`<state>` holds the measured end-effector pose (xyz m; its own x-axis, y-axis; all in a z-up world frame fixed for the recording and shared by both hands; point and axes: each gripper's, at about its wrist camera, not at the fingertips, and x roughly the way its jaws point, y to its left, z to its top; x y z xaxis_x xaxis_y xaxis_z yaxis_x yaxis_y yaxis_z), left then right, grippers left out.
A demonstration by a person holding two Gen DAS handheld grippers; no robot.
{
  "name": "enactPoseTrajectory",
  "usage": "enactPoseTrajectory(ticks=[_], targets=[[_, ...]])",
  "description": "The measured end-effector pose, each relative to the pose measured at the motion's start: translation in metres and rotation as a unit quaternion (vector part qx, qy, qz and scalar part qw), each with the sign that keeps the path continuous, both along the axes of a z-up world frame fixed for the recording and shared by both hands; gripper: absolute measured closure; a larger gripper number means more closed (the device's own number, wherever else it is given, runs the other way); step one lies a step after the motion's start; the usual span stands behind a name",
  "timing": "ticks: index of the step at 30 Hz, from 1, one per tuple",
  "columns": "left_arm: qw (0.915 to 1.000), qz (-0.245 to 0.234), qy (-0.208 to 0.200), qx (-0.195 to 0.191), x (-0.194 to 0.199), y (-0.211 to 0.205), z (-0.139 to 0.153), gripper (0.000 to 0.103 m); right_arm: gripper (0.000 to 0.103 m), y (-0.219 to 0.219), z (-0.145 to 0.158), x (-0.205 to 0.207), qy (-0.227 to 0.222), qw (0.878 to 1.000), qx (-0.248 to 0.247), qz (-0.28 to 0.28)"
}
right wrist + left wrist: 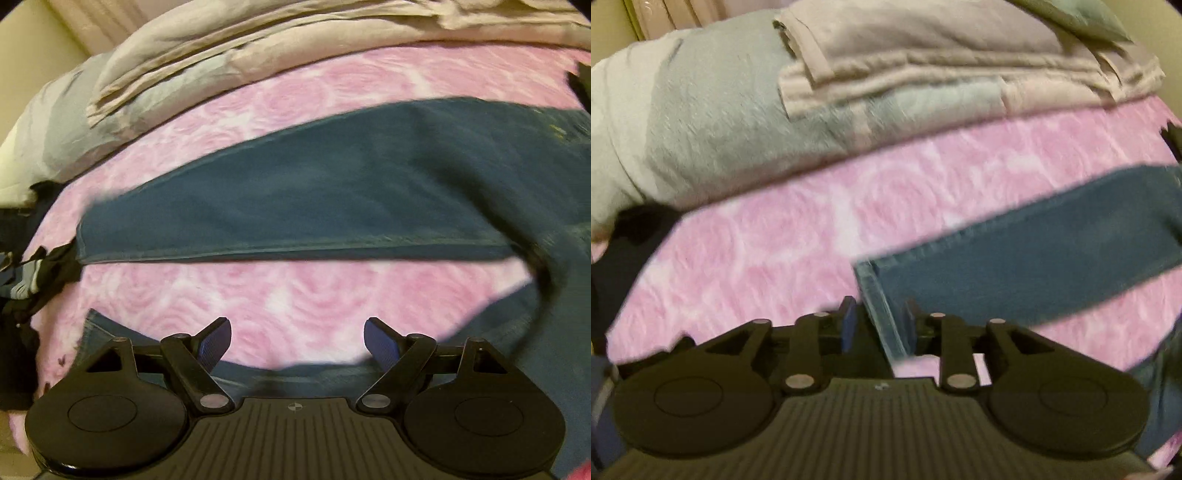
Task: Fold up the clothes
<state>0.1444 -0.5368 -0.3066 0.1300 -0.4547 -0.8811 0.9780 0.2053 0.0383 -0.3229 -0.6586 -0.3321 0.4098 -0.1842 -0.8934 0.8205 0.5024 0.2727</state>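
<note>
A pair of blue jeans lies on a pink rose-patterned blanket. In the left wrist view one leg runs from the right edge to my left gripper, whose blue pads are narrowly apart with the leg's hem between them; I cannot tell if they pinch it. In the right wrist view the jeans stretch across the blanket, with the other leg along the bottom. My right gripper is open and empty just above that lower leg.
Folded beige and grey-green bedding is stacked at the back of the bed, also in the right wrist view. Dark clothing lies at the left edge, and a dark heap shows at the left.
</note>
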Motion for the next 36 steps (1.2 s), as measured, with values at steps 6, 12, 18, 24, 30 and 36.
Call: enactPoseTrajectory(ticks=[6, 12, 18, 24, 30, 36], targets=[[0.9942, -0.075, 0.045, 0.062, -0.073, 0.061, -0.049, 0.060, 0.021, 0.005, -0.003, -0.070, 0.038, 0.995, 0.007, -0.089], [0.9871, -0.038, 0.114, 0.106, -0.095, 0.105, -0.102, 0.051, 0.021, 0.017, -0.007, -0.110, 0.070, 0.990, 0.015, -0.118], [0.9865, -0.005, 0.113, 0.118, -0.104, 0.118, -0.125, 0.076, 0.021, 0.029, -0.008, -0.102, 0.070, 0.992, 0.011, -0.102], [0.9853, 0.057, 0.131, 0.094, -0.100, 0.175, -0.069, 0.092, 0.021, 0.041, 0.001, -0.079, 0.055, 0.996, 0.007, -0.073], [0.9683, 0.108, 0.163, 0.155, -0.114, 0.246, -0.067, 0.088, 0.021, 0.055, 0.002, -0.070, 0.048, 0.997, 0.017, -0.059], [0.9724, 0.128, 0.079, 0.178, -0.110, 0.242, -0.074, 0.088, 0.021, 0.060, 0.004, -0.088, 0.050, 0.995, 0.033, -0.075]])
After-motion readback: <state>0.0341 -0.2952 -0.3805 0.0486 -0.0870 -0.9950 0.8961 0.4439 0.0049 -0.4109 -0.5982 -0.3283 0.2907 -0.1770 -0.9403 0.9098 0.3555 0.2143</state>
